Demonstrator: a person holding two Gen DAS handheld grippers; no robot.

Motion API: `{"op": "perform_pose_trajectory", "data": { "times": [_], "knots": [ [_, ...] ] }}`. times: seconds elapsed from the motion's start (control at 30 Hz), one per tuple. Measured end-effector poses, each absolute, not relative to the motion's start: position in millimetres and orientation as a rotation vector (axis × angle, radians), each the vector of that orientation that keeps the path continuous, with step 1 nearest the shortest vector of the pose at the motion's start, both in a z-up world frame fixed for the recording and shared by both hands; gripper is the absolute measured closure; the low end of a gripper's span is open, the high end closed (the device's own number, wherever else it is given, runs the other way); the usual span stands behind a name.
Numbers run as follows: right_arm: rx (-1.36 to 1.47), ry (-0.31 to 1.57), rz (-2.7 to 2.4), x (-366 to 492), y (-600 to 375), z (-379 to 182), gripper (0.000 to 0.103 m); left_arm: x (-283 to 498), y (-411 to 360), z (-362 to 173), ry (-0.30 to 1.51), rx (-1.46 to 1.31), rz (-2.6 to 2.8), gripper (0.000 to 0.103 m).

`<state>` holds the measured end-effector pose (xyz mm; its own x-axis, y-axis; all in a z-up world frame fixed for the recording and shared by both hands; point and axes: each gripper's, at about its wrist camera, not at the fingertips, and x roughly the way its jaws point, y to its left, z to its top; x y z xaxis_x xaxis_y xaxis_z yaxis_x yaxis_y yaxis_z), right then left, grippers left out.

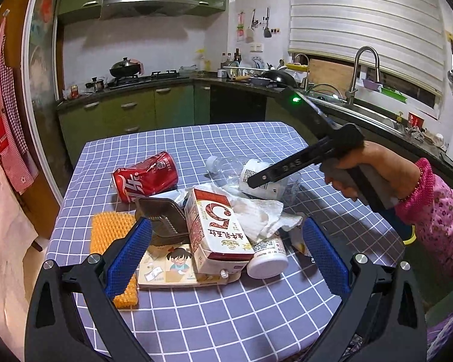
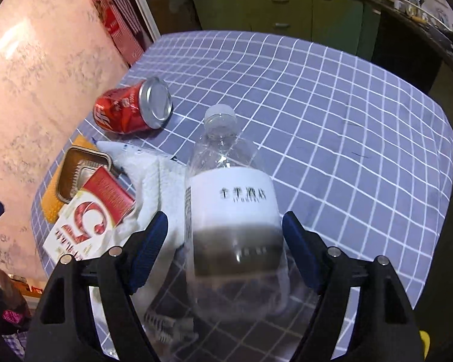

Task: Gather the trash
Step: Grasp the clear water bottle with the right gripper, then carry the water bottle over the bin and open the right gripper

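Observation:
A trash pile lies on the checked table [image 1: 226, 316]: a red can [image 1: 145, 177], a clear plastic bottle [image 1: 250, 175], a red-and-white milk carton [image 1: 216, 229], crumpled tissue [image 1: 262, 214], a foil tray [image 1: 161, 214], a small white bottle [image 1: 267, 259] and a flat cartoon box [image 1: 169, 267]. My left gripper [image 1: 226, 250] is open, its blue pads either side of the carton. My right gripper [image 2: 225, 235] is open around the clear bottle [image 2: 229, 199], pads beside its label; whether they touch is unclear. It shows in the left view [image 1: 287, 169] above the bottle.
An orange scrub pad [image 1: 111, 232] lies under the pile's left side. The can [image 2: 133, 110], carton [image 2: 90, 217] and foil tray [image 2: 81, 175] lie left of the bottle. Green kitchen cabinets, a stove and a sink counter [image 1: 362, 111] ring the table.

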<state>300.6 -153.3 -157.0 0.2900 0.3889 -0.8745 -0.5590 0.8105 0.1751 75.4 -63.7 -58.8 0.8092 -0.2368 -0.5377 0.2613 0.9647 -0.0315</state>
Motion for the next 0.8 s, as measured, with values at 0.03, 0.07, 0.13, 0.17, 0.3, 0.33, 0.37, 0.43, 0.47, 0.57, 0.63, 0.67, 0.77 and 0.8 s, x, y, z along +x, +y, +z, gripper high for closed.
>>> {"op": "perform_pose_trajectory", "data": {
  "times": [0.03, 0.07, 0.13, 0.17, 0.3, 0.33, 0.37, 0.43, 0.47, 0.57, 0.63, 0.67, 0.77, 0.8],
  "knots": [
    [-0.182, 1.115, 0.636, 304.2, -150.3, -159.2, 0.029, 75.9, -62.9, -60.0, 0.570, 0.042, -0.267, 0.005],
    [-0.189, 1.120, 0.637, 305.9, -148.2, -160.9, 0.029, 76.0, -62.8, -60.6, 0.570, 0.041, -0.267, 0.005],
    [-0.202, 1.128, 0.636, 307.9, -144.0, -163.8, 0.029, 76.3, -62.5, -62.0, 0.571, 0.040, -0.266, 0.005],
    [-0.203, 1.130, 0.635, 308.4, -143.3, -164.3, 0.029, 76.4, -62.2, -62.7, 0.572, 0.038, -0.267, 0.005],
    [-0.205, 1.145, 0.634, 309.7, -140.1, -169.2, 0.040, 77.2, -61.1, -64.6, 0.574, 0.032, -0.267, 0.005],
    [-0.197, 1.143, 0.633, 309.3, -141.7, -168.9, 0.040, 77.6, -61.2, -64.9, 0.575, 0.031, -0.266, 0.005],
    [-0.198, 1.139, 0.629, 307.5, -142.2, -168.3, 0.041, 77.3, -60.3, -65.5, 0.575, 0.030, -0.265, 0.005],
    [-0.197, 1.127, 0.629, 303.6, -143.1, -166.7, 0.041, 77.6, -59.6, -65.5, 0.574, 0.029, -0.264, 0.005],
    [-0.186, 1.121, 0.631, 301.0, -144.6, -164.9, 0.041, 77.8, -59.3, -65.0, 0.573, 0.028, -0.262, 0.005],
    [-0.153, 1.096, 0.628, 292.3, -153.0, -155.0, 0.041, 77.3, -59.4, -64.6, 0.570, 0.026, -0.262, 0.005],
    [-0.122, 1.074, 0.623, 285.3, -162.1, -146.4, 0.041, 76.9, -60.3, -64.7, 0.568, 0.029, -0.263, 0.005],
    [-0.113, 1.068, 0.621, 283.4, -165.1, -143.6, 0.041, 76.5, -60.6, -65.1, 0.567, 0.030, -0.264, 0.005],
    [-0.077, 1.045, 0.615, 273.6, -178.9, -133.7, 0.041, 75.5, -62.8, -64.8, 0.566, 0.032, -0.268, 0.005],
    [-0.066, 1.037, 0.615, 268.7, -184.6, -130.1, 0.041, 74.9, -63.6, -64.5, 0.565, 0.034, -0.269, 0.005]
  ]
}}
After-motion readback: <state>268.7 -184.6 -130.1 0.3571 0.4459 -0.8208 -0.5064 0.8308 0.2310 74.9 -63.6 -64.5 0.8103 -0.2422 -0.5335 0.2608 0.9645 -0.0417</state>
